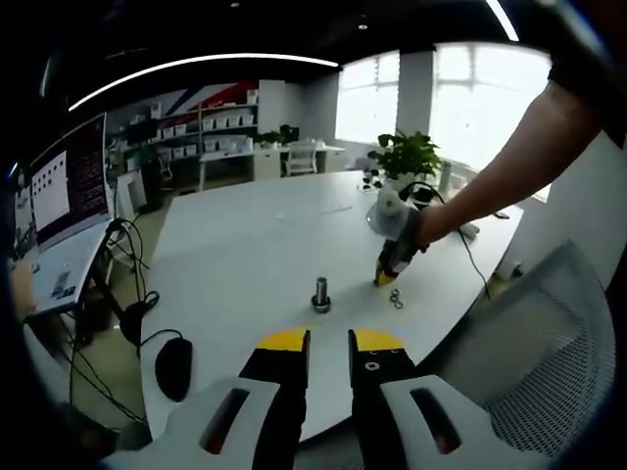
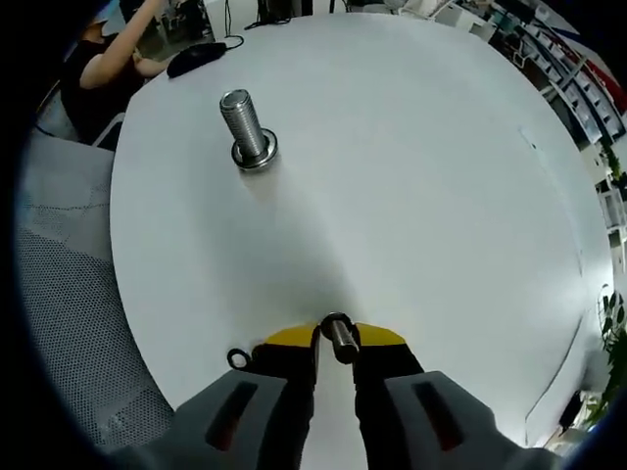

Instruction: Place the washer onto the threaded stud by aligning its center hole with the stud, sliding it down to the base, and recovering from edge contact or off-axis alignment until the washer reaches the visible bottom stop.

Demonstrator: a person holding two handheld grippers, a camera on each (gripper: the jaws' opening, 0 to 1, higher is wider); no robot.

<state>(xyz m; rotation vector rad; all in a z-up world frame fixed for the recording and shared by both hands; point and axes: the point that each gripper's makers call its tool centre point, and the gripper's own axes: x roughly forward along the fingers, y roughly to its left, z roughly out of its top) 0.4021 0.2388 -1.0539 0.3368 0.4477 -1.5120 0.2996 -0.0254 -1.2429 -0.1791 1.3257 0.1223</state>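
Looking along the left gripper (image 1: 328,341) from the left gripper view, its two yellow-tipped jaws stand apart with bare table showing between them, holding nothing. Off to the far left sits a monitor (image 1: 67,182) with cables trailing down, and a dark mouse (image 1: 173,367) lies on the white table (image 1: 245,245) near the edge. Moving right, the threaded stud (image 1: 320,294) stands upright on its base, well out in front of the jaws. Just right of it, the right gripper (image 1: 385,277) comes in, tips down at the tabletop, held by a person's hand (image 1: 416,230) and forearm; a couple of small washers (image 1: 397,298) lie on the table right beside its tips. Behind that, a potted plant (image 1: 404,157) sits by the windows, and a mesh chair back (image 1: 549,362) fills the lower right.

Over to the right gripper view: the stud (image 2: 248,127) is up at the upper left, tilted in this view, with a ring already seated at its base. Lower down, a loose washer (image 2: 238,358) lies just left of the jaws. The right gripper (image 2: 336,345) is clamped on a washer (image 2: 338,338), pinched edge-on between the yellow tips, well apart from the stud.
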